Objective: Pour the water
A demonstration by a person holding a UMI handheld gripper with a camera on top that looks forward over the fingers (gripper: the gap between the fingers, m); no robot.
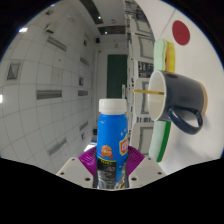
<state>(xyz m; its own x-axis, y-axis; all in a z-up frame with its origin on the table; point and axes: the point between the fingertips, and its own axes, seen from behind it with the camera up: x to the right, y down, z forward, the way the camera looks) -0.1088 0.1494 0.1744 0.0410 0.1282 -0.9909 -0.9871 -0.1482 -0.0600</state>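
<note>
A blue bottle (112,135) with a white cap and a colourful label stands upright between my fingers. My gripper (111,168) is shut on the bottle, with the purple pads (88,157) pressing its lower sides. A dark mug (178,100) with a yellow inner rim and a handle appears just ahead and to the right of the bottle, higher than its cap, with its mouth facing towards the bottle. What holds the mug is hidden.
A white tiled wall (45,80) runs along the left. A dark green door (117,78) stands behind the bottle. A panel with a red circle (180,32) and a green patch is at the right.
</note>
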